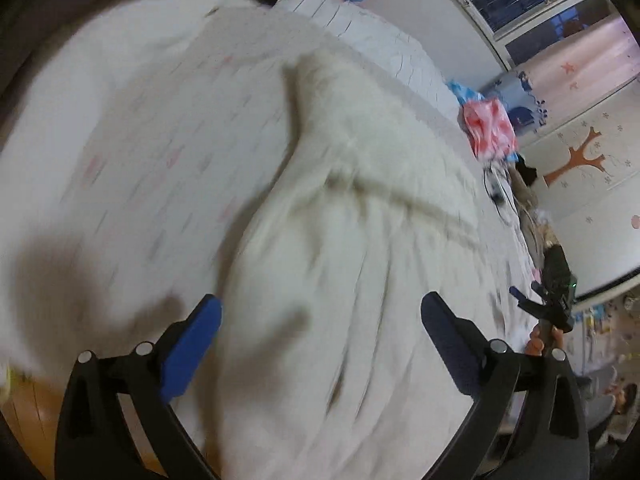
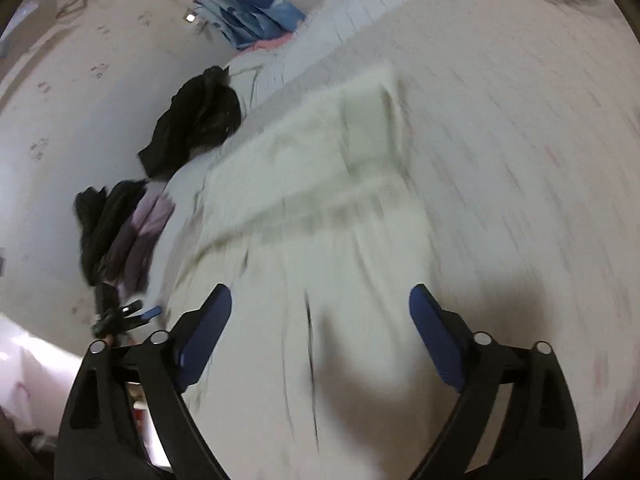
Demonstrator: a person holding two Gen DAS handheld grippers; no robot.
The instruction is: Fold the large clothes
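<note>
A cream-white garment lies spread on the bed, stretching away from both tools toward the quilted bedding at the bed's far edge. The left gripper hangs over the garment's near end with its blue-padded jaws spread wide, cloth showing below the gap but nothing pinched. The right gripper is likewise spread and empty above that near end, and black clothes lie on the bed beside the garment.
</note>
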